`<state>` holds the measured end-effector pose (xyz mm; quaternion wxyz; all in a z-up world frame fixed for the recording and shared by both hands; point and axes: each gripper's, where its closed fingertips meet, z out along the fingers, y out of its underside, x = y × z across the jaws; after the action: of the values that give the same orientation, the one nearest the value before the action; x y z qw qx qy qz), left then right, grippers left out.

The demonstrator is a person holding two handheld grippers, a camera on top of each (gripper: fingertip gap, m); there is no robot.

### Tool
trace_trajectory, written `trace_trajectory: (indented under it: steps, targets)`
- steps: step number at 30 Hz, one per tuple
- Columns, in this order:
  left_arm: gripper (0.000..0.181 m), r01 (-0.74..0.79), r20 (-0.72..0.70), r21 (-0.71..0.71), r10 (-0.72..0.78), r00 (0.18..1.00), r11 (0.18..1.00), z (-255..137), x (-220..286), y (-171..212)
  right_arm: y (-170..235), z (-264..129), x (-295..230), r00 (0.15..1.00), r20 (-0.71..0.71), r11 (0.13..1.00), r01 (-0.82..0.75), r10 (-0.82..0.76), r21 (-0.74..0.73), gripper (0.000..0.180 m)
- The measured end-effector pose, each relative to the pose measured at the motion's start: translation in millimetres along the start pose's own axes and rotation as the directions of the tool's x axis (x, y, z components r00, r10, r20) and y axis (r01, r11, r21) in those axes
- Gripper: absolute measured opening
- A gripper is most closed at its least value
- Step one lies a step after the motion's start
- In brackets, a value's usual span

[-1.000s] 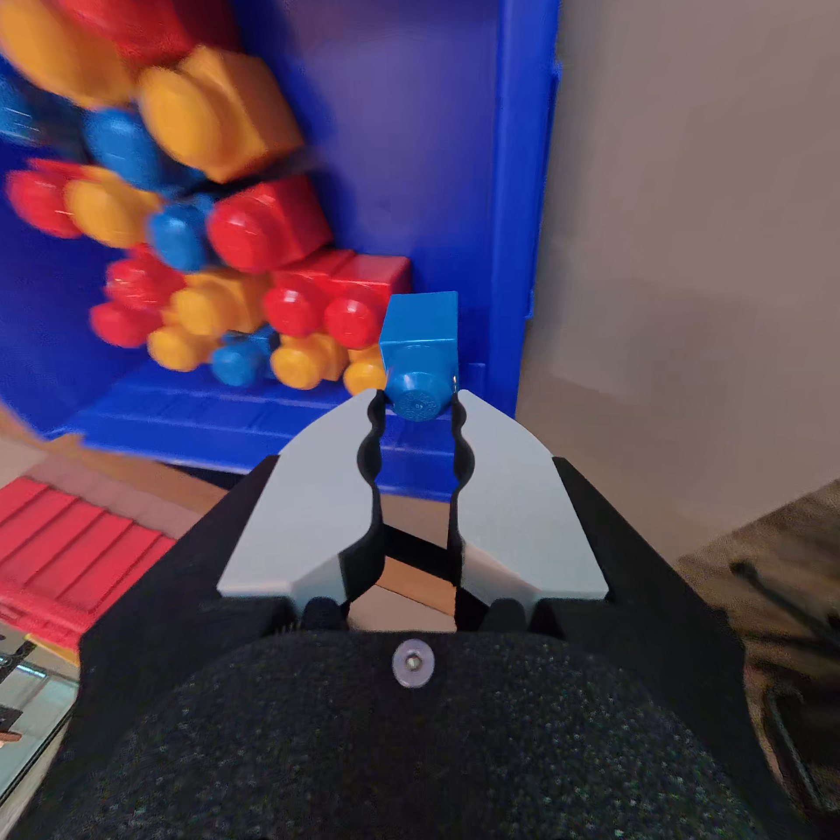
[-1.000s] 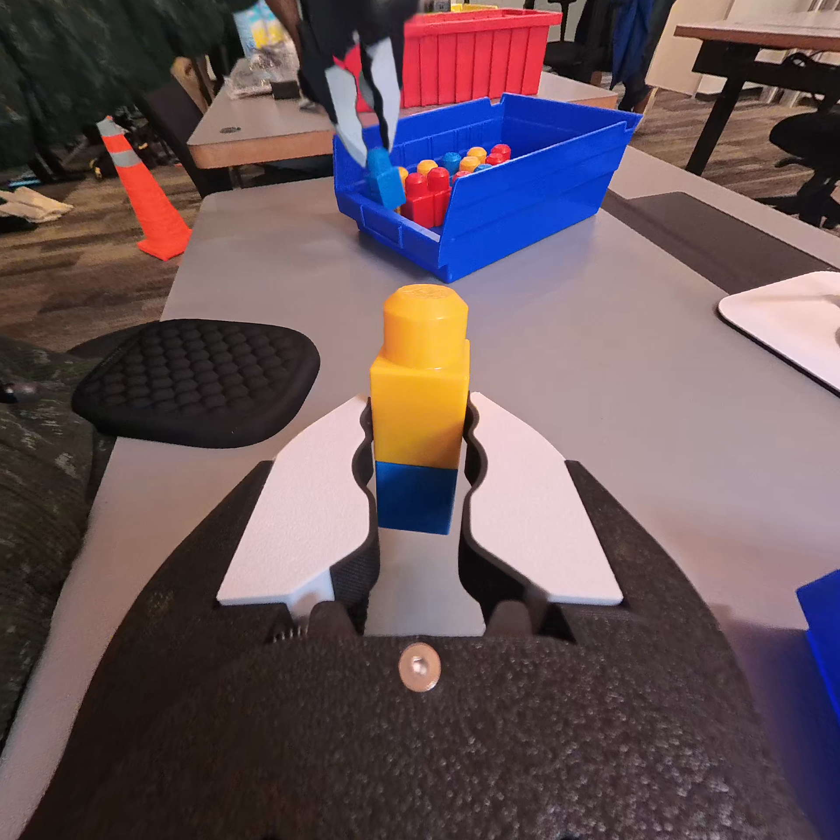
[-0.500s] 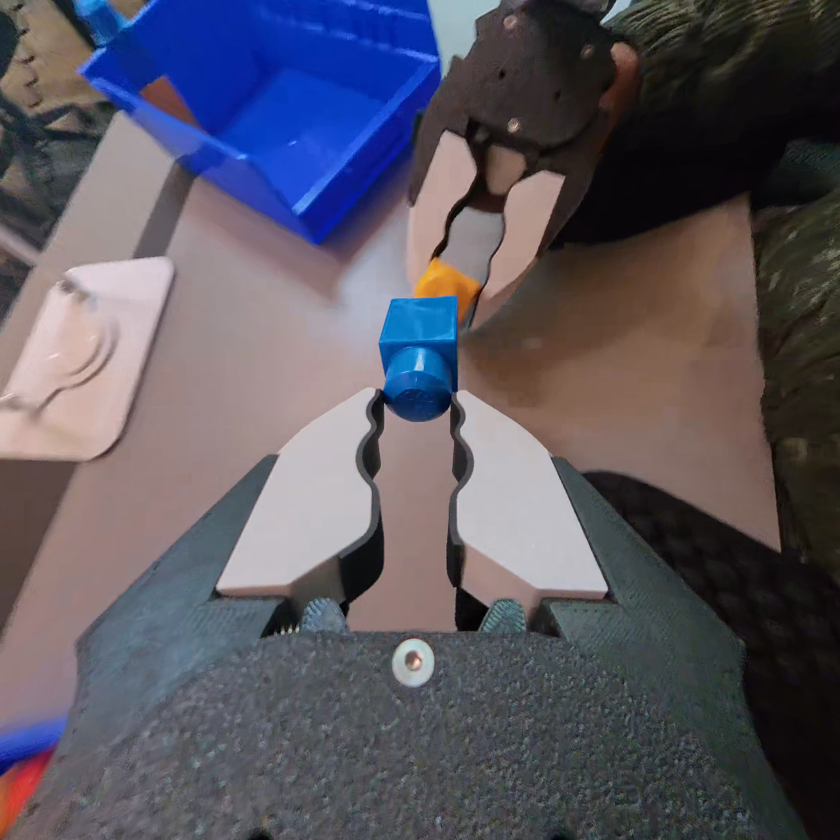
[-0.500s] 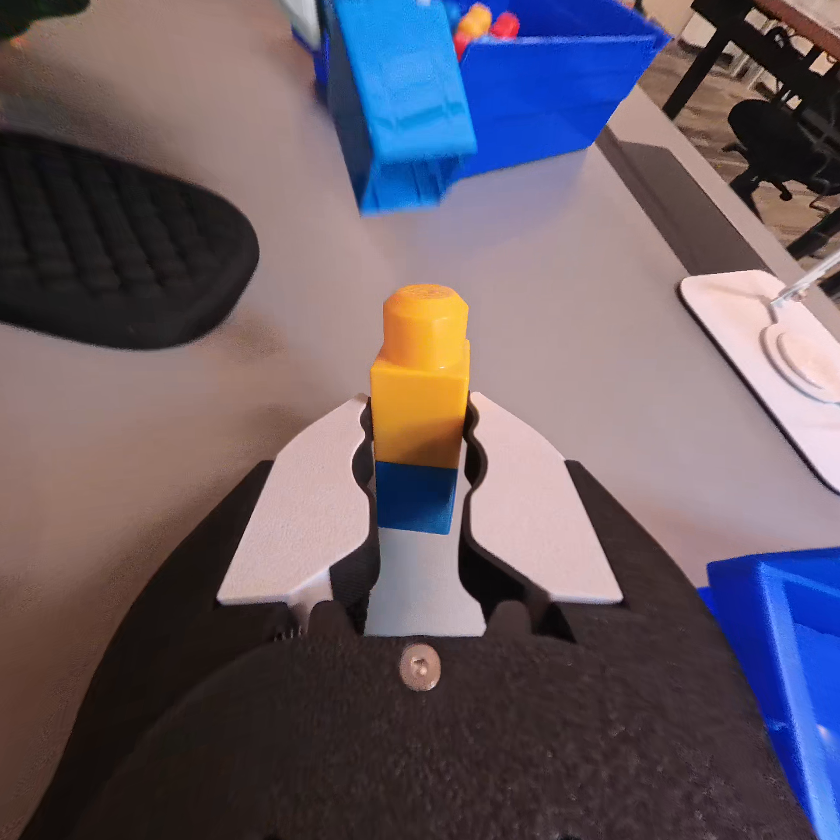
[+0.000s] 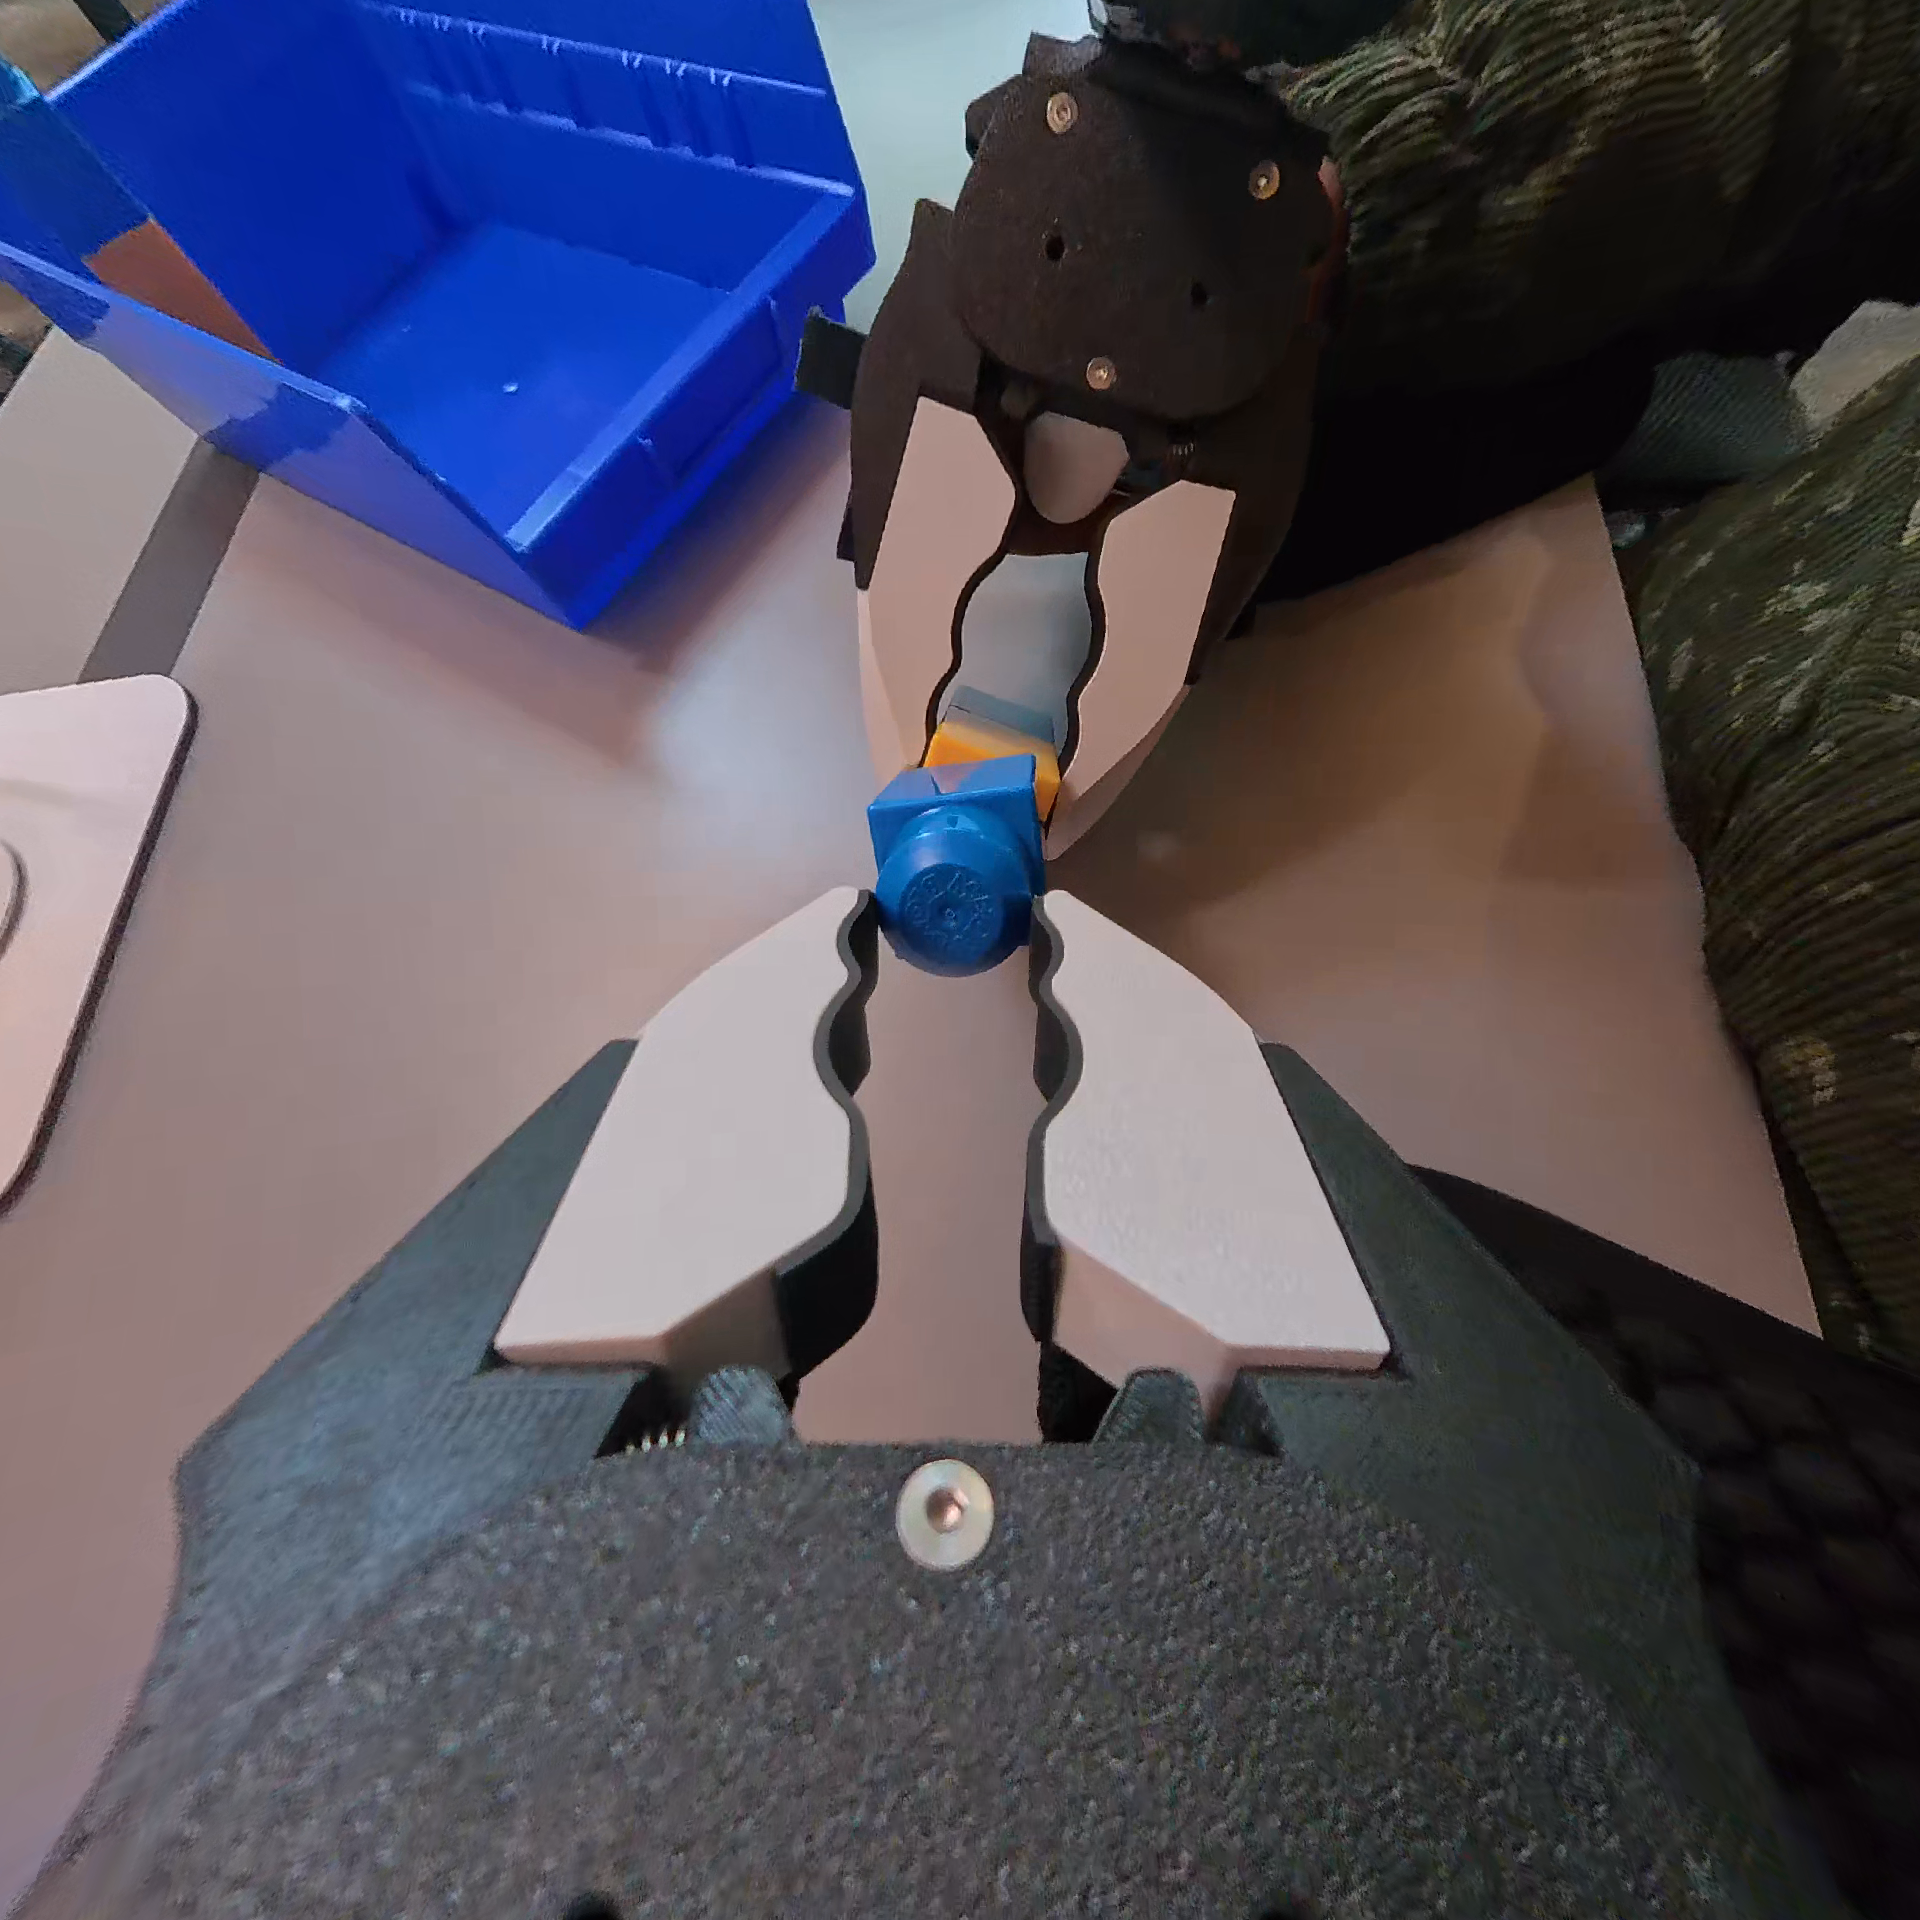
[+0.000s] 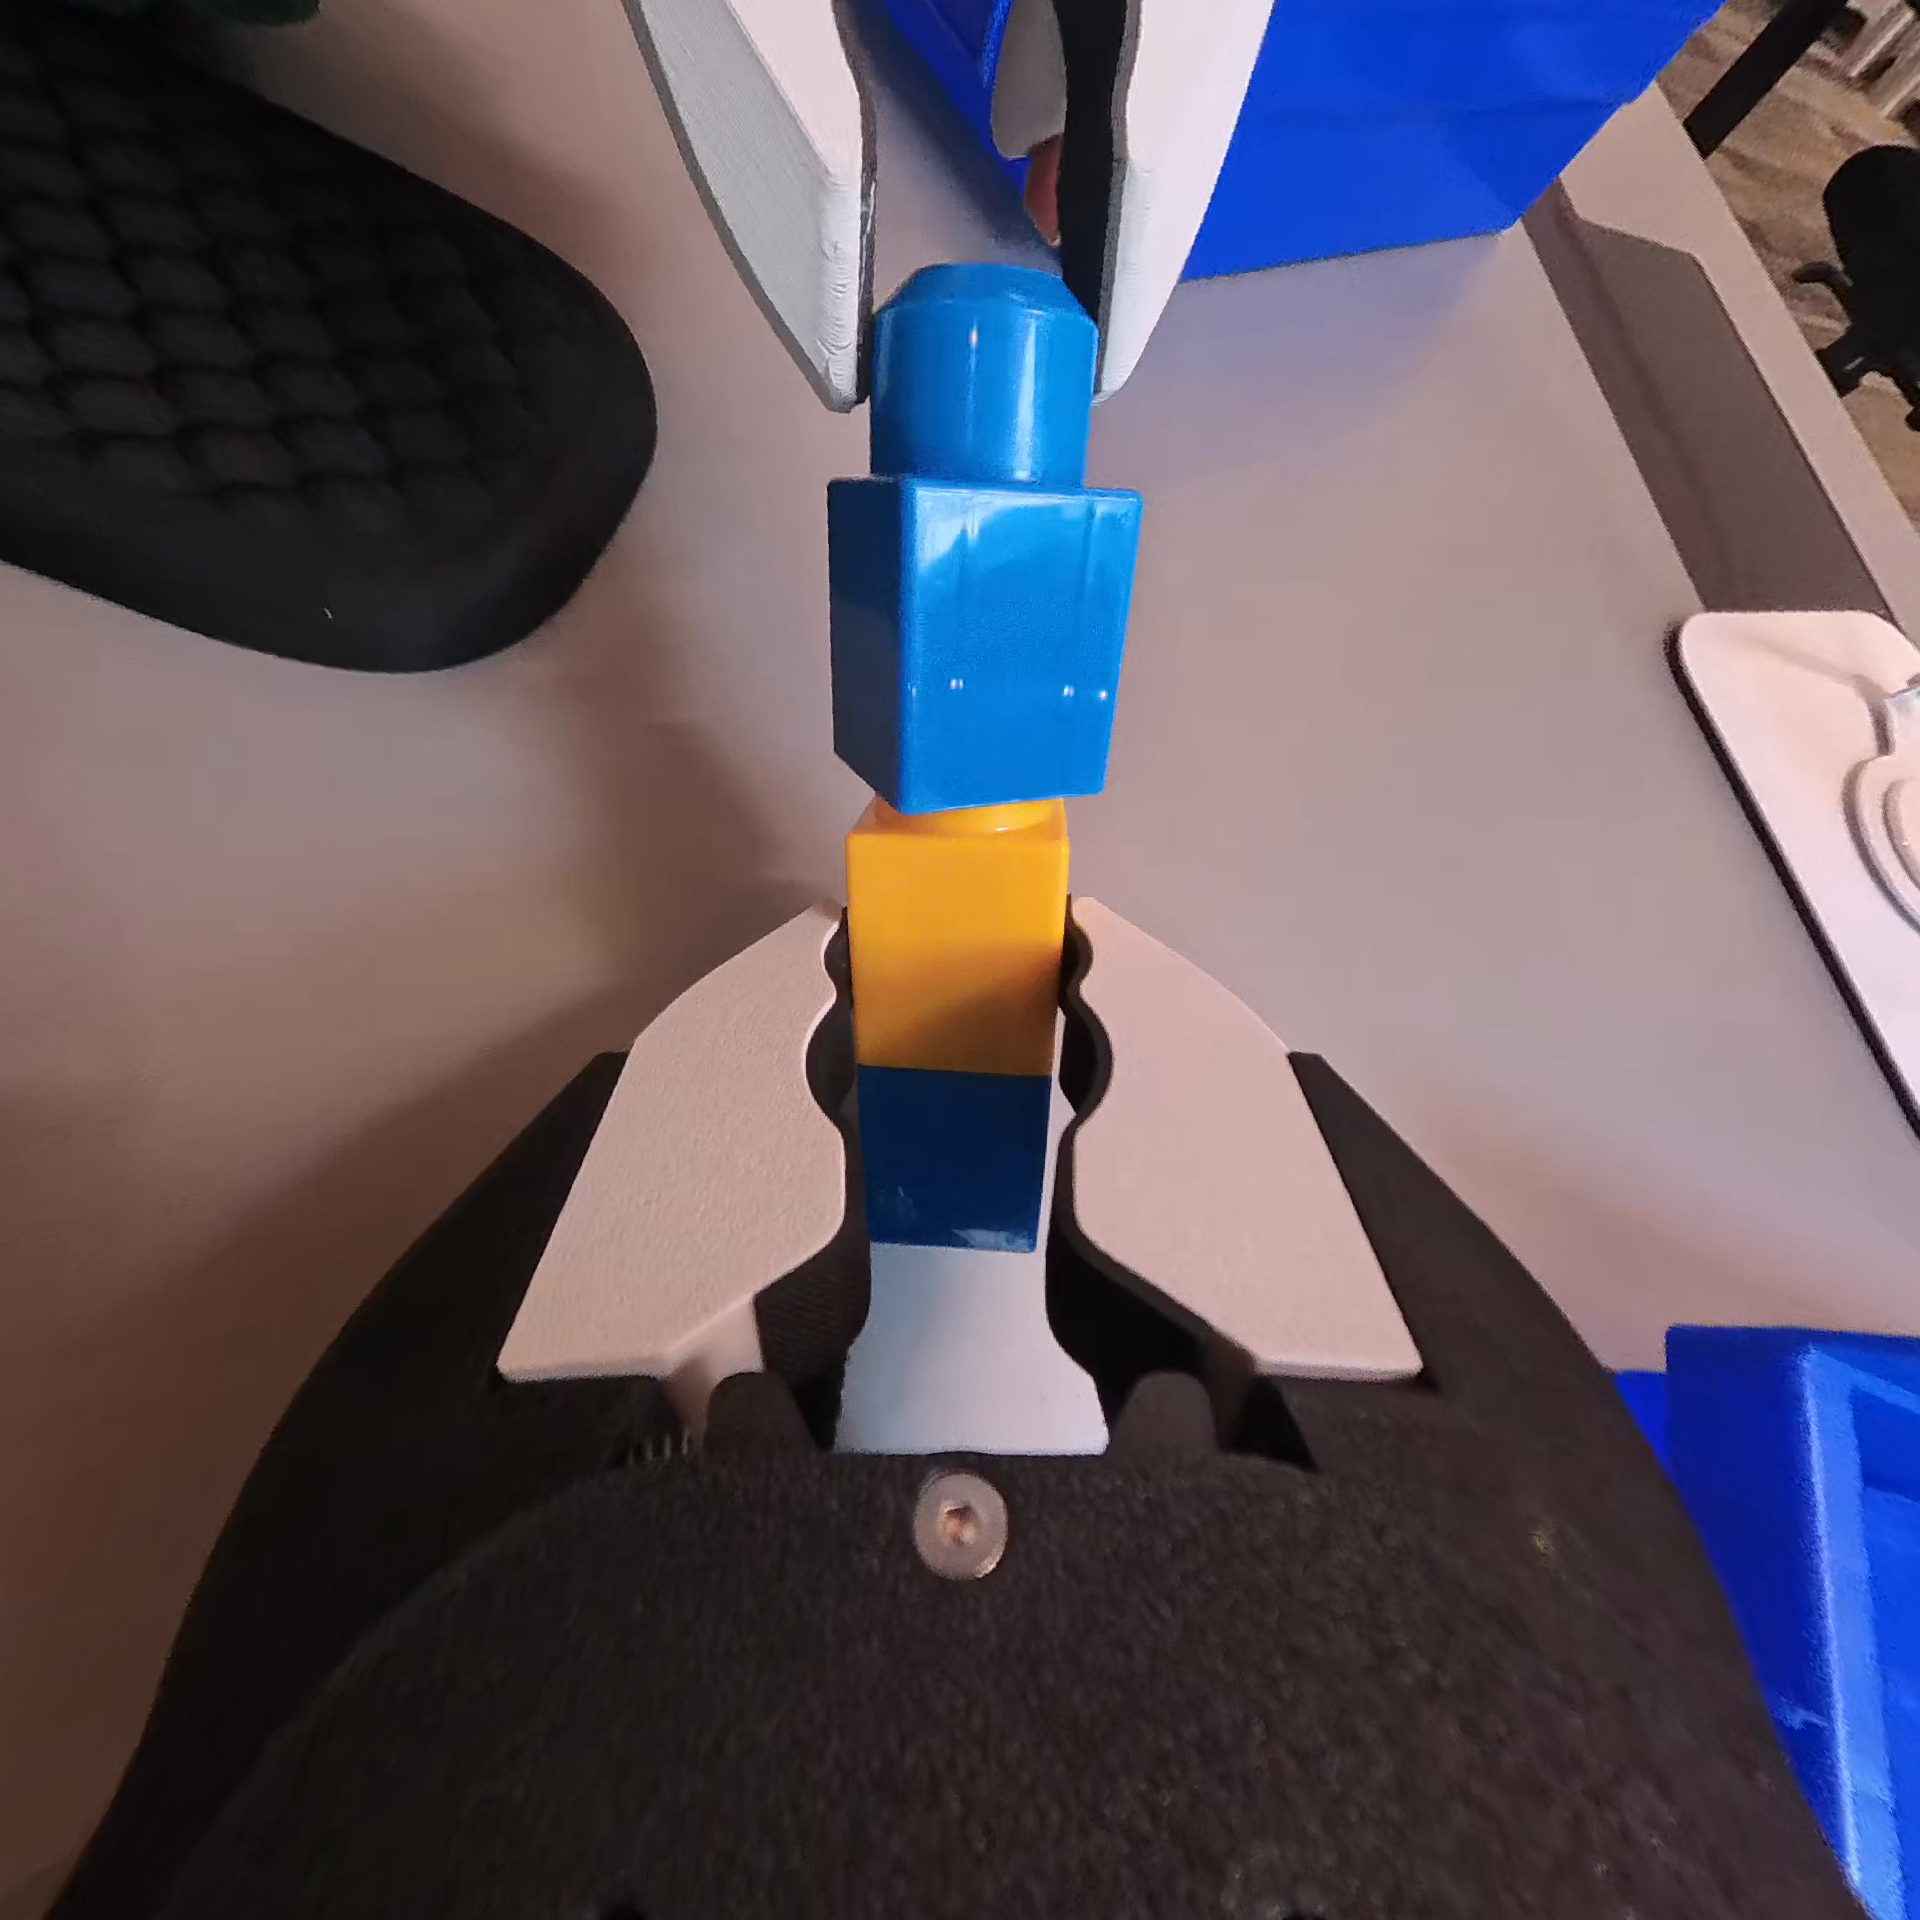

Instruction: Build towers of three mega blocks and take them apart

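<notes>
My right gripper (image 6: pixel 956 930) is shut on a two-block stack, an orange block (image 6: pixel 956 966) on a dark blue block (image 6: pixel 951 1164), held above the grey table (image 6: pixel 1403 831). My left gripper (image 5: pixel 948 912) is shut on the stud of a lighter blue block (image 5: pixel 956 821). That blue block (image 6: pixel 977 644) sits slightly tilted on the orange block's stud, which shows a little beneath it. In the right wrist view the left gripper (image 6: pixel 977 353) comes in from the top. In the left wrist view the right gripper (image 5: pixel 992 743) faces me, holding the orange block (image 5: pixel 987 750).
An empty blue bin (image 5: pixel 499 343) stands on the table close beside the right gripper; it also shows in the right wrist view (image 6: pixel 1808 1558). Another blue bin (image 6: pixel 1403 135) is behind the stack. A black textured pad (image 6: pixel 260 416), a white pad (image 5: pixel 73 883) and a person's green sleeve (image 5: pixel 1818 727) border the area. The gap from one gripper's tips to the other's is roughly 8 cm.
My left gripper has carried the blue block from the bin of blocks over to the right gripper and set it on the orange block. The right gripper has kept its hold.
</notes>
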<state>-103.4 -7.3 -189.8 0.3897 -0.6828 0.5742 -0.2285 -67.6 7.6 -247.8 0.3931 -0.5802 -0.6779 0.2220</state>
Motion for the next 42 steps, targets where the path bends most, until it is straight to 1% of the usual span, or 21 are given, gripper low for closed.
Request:
trace_trajectory:
  steps: [1, 3, 5, 8, 10, 12, 15, 18, 21, 22, 23, 27, 31, 42]
  targets:
    - [0.028, -0.012, 0.001, -0.011, 0.012, 1.0, 1.0, -0.6, 0.8, 1.1, -0.9, 0.6, -0.8, 1.0, 0.001, 1.0, -0.001, 0.001, 0.003, 0.036]
    - [0.027, -0.04, 0.006, 0.017, 0.04, 0.999, 0.999, -2.8, 2.0, -2.5, -4.6, 0.2, -1.6, 1.0, 0.002, 1.0, -0.012, 0.012, 0.026, 0.036]
    - [0.028, -0.085, -0.001, 0.093, 0.085, 0.996, 0.992, -7.7, 6.3, -11.3, -13.1, -3.2, -6.9, 0.998, 0.052, 0.995, -0.05, 0.046, 0.085, 0.036]
    - [0.028, -0.15, -0.03, 0.141, 0.156, 0.987, 0.979, -11.6, 16.2, -16.6, -21.3, -6.6, -17.3, 0.99, 0.134, 0.988, -0.073, 0.055, 0.135, 0.036]
    - [0.027, -0.161, -0.051, 0.204, 0.174, 0.983, 0.966, -14.8, 21.1, -23.6, -26.6, -9.4, -23.4, 0.981, 0.184, 0.981, -0.095, 0.063, 0.172, 0.036]
    - [0.028, -0.143, -0.051, 0.277, 0.163, 0.985, 0.95, -18.1, 21.4, -32.6, -33.4, -13.4, -24.9, 0.974, 0.214, 0.969, -0.122, 0.075, 0.216, 0.036]
    - [0.029, -0.1, 0.001, 0.381, 0.108, 0.994, 0.919, -24.2, 12.2, -47.7, -45.8, -20.8, -16.9, 0.97, 0.208, 0.941, -0.179, 0.121, 0.287, 0.036]
    - [0.045, 0.0, -0.017, 0.461, 0.008, 1.0, 0.887, -27.1, 6.5, -58.0, -51.0, -27.7, -1.4, 0.977, 0.141, 0.922, -0.198, 0.159, 0.332, 0.036]
    - [0.042, 0.033, 0.018, 0.447, -0.046, 0.999, 0.894, -10.1, 1.8, -57.8, -49.3, -26.8, 4.6, 0.984, 0.086, 0.929, -0.178, 0.159, 0.325, 0.036]
    - [0.035, 0.029, 0.037, 0.431, -0.05, 0.998, 0.902, -4.4, 0.0, -56.1, -49.0, -25.5, 2.6, 0.986, 0.081, 0.935, -0.164, 0.146, 0.314, 0.036]
    - [0.035, 0.019, 0.019, 0.434, -0.03, 0.999, 0.901, -2.5, 4.0, -56.7, -47.8, -23.8, -0.3, 0.989, 0.077, 0.943, -0.147, 0.13, 0.298, 0.036]
    - [0.036, -0.043, -0.029, 0.476, 0.064, 0.998, 0.878, -10.8, 19.0, -60.9, -58.1, -29.2, -14.4, 0.982, 0.151, 0.932, -0.155, 0.111, 0.327, 0.036]
    - [0.036, -0.068, -0.083, 0.489, 0.124, 0.989, 0.87, -15.4, 32.1, -59.5, -62.8, -30.2, -29.4, 0.97, 0.226, 0.933, -0.162, 0.09, 0.321, 0.036]
    - [0.036, -0.05, -0.039, 0.484, 0.079, 0.996, 0.873, -12.5, 24.9, -59.0, -60.5, -30.4, -22.7, 0.971, 0.204, 0.932, -0.185, 0.125, 0.312, 0.036]
